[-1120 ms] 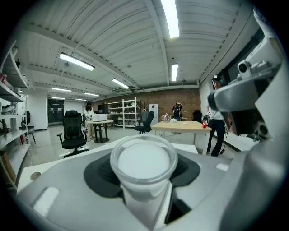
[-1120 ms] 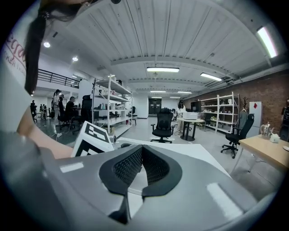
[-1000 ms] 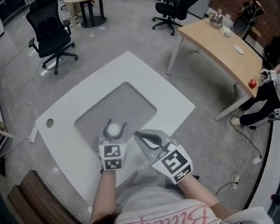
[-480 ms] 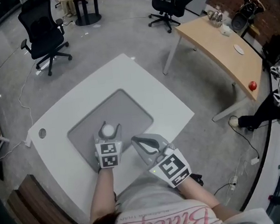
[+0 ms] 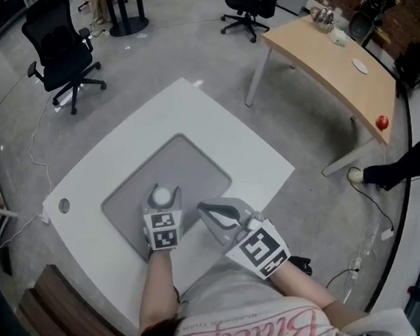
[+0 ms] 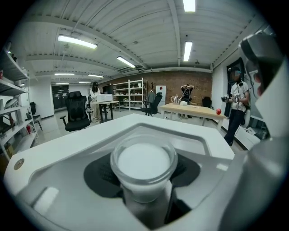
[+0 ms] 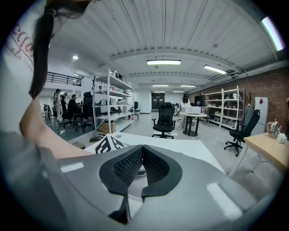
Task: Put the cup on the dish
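While the left gripper (image 5: 160, 198) pinches the cup (image 5: 161, 196) from both sides, we get a fine look down into it from the left gripper view: a small round cup (image 6: 143, 163) with a clear, glassy rim and white inside. Whether that white is a filling or just the lining, I can't say. The dark pads (image 6: 98, 173) sit on its wall below the rim, one to each side.

From the head view, the cup is over the near part of the grey mat (image 5: 195, 165) on the white worktop (image 5: 118, 139); whether it rests on the mat or is lifted clear, I cannot tell. No dish shows in any view.

The right gripper (image 5: 203, 207) is just beside, to the right, its jaws pressed together on nothing; the right gripper view shows the ribbed pads (image 7: 128, 167) meeting at the tips.

Now, handling. That looks like a rigid, smooth wall, so I'd judge it slippery and possibly breakable, light if empty, a touch heavier and spill-prone if full. The hold on the wall under the rim looks sensible. Best kept upright and set down gently, I'd say.
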A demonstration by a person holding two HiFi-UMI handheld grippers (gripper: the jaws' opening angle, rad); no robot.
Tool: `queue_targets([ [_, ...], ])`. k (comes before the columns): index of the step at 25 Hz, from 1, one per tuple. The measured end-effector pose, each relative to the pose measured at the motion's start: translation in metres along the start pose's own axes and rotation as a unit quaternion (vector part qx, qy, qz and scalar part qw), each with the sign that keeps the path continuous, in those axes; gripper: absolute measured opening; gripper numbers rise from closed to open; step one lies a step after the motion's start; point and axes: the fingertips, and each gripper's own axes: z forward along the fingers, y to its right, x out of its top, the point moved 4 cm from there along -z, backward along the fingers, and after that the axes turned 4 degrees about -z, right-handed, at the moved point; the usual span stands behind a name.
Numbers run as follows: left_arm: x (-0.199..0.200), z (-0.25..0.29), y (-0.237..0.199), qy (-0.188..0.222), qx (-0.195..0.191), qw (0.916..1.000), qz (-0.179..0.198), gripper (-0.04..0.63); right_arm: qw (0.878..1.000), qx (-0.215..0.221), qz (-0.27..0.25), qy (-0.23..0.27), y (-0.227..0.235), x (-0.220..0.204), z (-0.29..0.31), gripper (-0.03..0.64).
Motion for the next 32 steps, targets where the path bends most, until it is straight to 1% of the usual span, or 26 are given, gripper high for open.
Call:
queue_targets([
  [6, 0.001, 0.004, -0.001, -0.006, 0.003, 1.0000, 0.001, 0.250, 1.000, 0.008, -0.001, -0.003, -0.003, 0.002, -0.001, 0.003],
  [7, 0.001, 0.005, 0.000, -0.009, 0.002, 1.0000, -0.001, 0.270, 1.000, 0.008, -0.002, -0.002, -0.002, 0.003, -0.002, 0.003],
  [8, 0.001, 0.005, 0.001, -0.010, -0.002, 0.9999, -0.002, 0.316, 1.000, 0.008, -0.004, -0.001, -0.002, 0.003, -0.003, 0.003],
  [10, 0.002, 0.004, 0.003, -0.012, -0.009, 0.9999, -0.003, 0.350, 1.000, 0.007, -0.007, 0.002, -0.001, 0.005, -0.004, 0.003],
  [11, 0.002, 0.003, 0.002, -0.012, -0.010, 0.9999, -0.005, 0.389, 1.000, 0.007, -0.007, 0.003, -0.002, 0.005, -0.004, 0.003],
  [15, 0.006, -0.007, 0.004, -0.009, -0.011, 0.9997, -0.022, 0.433, 1.000, 0.014, -0.012, 0.007, -0.008, 0.006, -0.006, 0.002],
  [17, 0.013, -0.016, 0.008, 0.000, -0.013, 0.9993, -0.035, 0.476, 1.000, 0.018, -0.013, 0.011, -0.011, 0.007, -0.008, 0.003],
  [19, 0.021, -0.028, 0.009, 0.017, -0.015, 0.9987, -0.046, 0.517, 1.000, 0.019, -0.013, 0.015, -0.015, 0.008, -0.008, 0.002],
  [22, 0.029, -0.048, 0.012, 0.036, -0.022, 0.9978, -0.052, 0.588, 1.000, 0.008, -0.010, 0.017, -0.018, 0.010, -0.010, 0.003],
  [25, 0.035, -0.069, 0.016, 0.051, -0.026, 0.9972, -0.049, 0.589, 1.000, -0.003, -0.002, 0.024, -0.017, 0.009, -0.015, 0.003],
  [28, 0.046, -0.097, 0.014, 0.087, -0.023, 0.9946, -0.053, 0.567, 0.999, -0.009, 0.002, 0.034, -0.020, 0.010, -0.018, 0.003],
  [30, 0.054, -0.118, 0.016, 0.118, -0.020, 0.9914, -0.052, 0.468, 0.999, -0.010, 0.003, 0.040, -0.024, 0.012, -0.020, 0.002],
  [31, 0.058, -0.128, 0.018, 0.131, -0.016, 0.9900, -0.049, 0.405, 0.999, -0.010, 0.004, 0.044, -0.026, 0.012, -0.022, 0.002],
  [32, 0.060, -0.138, 0.020, 0.143, -0.010, 0.9887, -0.044, 0.317, 0.999, -0.010, 0.006, 0.049, -0.028, 0.013, -0.024, 0.002],
])
